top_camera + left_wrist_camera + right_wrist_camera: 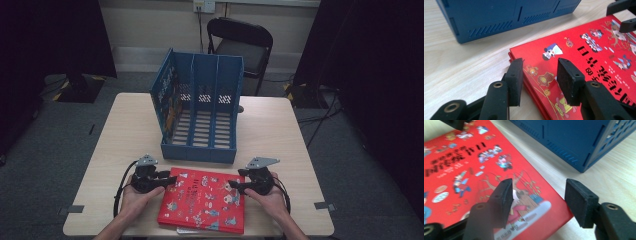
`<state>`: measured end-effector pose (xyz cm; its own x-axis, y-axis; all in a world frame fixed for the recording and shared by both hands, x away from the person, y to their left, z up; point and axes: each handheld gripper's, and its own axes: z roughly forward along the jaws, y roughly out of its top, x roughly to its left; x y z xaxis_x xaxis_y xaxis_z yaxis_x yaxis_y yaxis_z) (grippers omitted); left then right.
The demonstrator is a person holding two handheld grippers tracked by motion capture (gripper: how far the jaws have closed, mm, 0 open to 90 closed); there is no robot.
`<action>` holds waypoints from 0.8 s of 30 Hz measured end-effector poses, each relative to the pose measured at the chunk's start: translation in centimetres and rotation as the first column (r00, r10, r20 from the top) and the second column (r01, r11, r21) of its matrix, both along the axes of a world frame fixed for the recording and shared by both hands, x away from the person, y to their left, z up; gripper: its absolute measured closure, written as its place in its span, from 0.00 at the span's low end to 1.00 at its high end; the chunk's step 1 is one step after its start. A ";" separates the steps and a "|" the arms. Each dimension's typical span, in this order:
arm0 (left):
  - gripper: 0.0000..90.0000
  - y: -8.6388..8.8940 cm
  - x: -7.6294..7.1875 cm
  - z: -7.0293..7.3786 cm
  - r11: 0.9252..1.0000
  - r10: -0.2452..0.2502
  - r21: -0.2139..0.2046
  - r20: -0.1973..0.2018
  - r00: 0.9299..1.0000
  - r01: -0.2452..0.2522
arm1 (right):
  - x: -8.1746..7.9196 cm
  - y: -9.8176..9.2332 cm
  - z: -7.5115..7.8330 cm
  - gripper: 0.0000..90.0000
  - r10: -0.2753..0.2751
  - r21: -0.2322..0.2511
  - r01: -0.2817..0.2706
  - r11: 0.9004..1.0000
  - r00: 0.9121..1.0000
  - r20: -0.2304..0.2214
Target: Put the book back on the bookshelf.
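A red picture book (202, 200) lies flat near the table's front edge. My left gripper (167, 179) is at its left edge. In the left gripper view the jaws (540, 80) straddle that edge of the book (586, 50), one pad beside the spine side and the other over the cover, with a gap showing. My right gripper (235, 186) is at the book's right edge. In the right gripper view its jaws (544, 202) stand apart, one over the cover (461, 170) and one over bare table. Neither pair presses on the book.
A blue three-slot file rack (200, 110) stands upright just behind the book, with its open side facing me. The wooden table (125, 150) has bare room left and right. A white sheet (185, 231) peeks from under the book. A black chair (240, 45) stands beyond the table.
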<state>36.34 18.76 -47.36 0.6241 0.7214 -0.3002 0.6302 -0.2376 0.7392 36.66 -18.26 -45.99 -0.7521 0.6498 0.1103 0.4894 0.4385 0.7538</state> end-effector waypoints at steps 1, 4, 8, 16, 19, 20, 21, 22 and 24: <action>0.65 -0.1 0.1 0.0 1.000 -0.008 0.002 0.006 1.000 0.008 | -0.2 0.0 0.1 0.45 0.008 0.000 -0.008 1.000 1.000 0.004; 0.66 -0.8 0.4 0.0 0.999 -0.030 0.015 0.012 0.999 0.030 | -0.7 0.2 0.0 0.47 0.040 -0.028 -0.040 0.999 0.999 -0.006; 0.65 -1.1 0.6 0.0 0.999 -0.042 0.023 0.008 0.999 0.042 | -1.3 -0.1 -0.1 0.47 0.046 -0.022 -0.046 0.999 0.999 -0.011; 0.66 -1.1 -0.4 0.3 0.996 -0.076 0.038 0.002 0.997 0.076 | -2.6 -0.7 0.0 0.48 0.041 -0.034 -0.041 0.999 0.999 -0.001; 0.68 -1.5 0.0 0.3 0.996 -0.080 0.043 0.001 0.997 0.080 | -3.1 -0.9 0.0 0.49 0.042 -0.035 -0.042 0.999 0.999 -0.006; 0.68 -1.7 0.2 0.3 0.995 -0.083 0.048 0.004 0.997 0.082 | -3.3 -1.0 0.1 0.49 0.043 -0.038 -0.043 0.998 0.999 -0.006; 0.69 -1.9 0.3 0.4 0.995 -0.089 0.050 0.011 0.996 0.089 | -3.5 -1.1 0.1 0.49 0.044 -0.038 -0.044 0.998 0.999 -0.006; 0.69 -2.1 0.4 0.4 0.994 -0.098 0.056 0.018 0.995 0.097 | -3.7 -1.2 0.1 0.50 0.044 -0.038 -0.044 0.998 0.999 -0.008; 0.69 -2.5 0.8 0.4 0.994 -0.097 0.055 0.019 0.995 0.095 | -3.9 -1.4 0.2 0.51 0.046 -0.033 -0.046 0.998 0.999 -0.010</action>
<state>37.09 16.30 -47.00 0.6971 0.6726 -0.2481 0.5866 -0.3363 0.7367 32.75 -19.68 -45.82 -0.7801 0.6182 0.0969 0.4755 0.4850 0.7339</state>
